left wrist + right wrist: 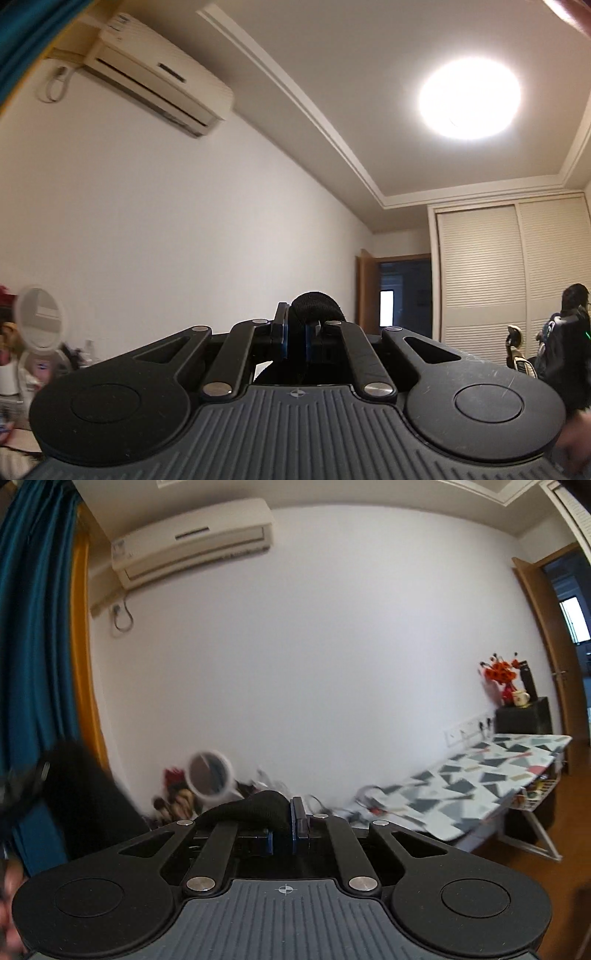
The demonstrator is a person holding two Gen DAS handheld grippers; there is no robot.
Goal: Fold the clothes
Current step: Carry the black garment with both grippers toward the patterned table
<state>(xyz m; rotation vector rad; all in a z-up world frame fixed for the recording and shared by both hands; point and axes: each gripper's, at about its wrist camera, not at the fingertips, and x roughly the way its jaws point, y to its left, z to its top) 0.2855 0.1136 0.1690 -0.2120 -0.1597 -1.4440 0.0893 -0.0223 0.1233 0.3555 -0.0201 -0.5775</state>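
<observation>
My left gripper (296, 334) is shut on a fold of a black garment (316, 304) that bulges up between the blue pads. It is raised and points up at the wall and ceiling. My right gripper (282, 825) is shut on the black garment (255, 806), which drapes out to the left over the linkage. A dark blurred mass of the same cloth (88, 794) hangs at the left of the right wrist view. Most of the garment is hidden below both cameras.
A table with a patterned cloth (491, 775) stands along the white wall at the right. A round mirror (209, 773) and clutter sit at the wall. An air conditioner (192, 539), blue curtains (33, 627), a louvred wardrobe (517, 273) and a seated person (569, 332) are around.
</observation>
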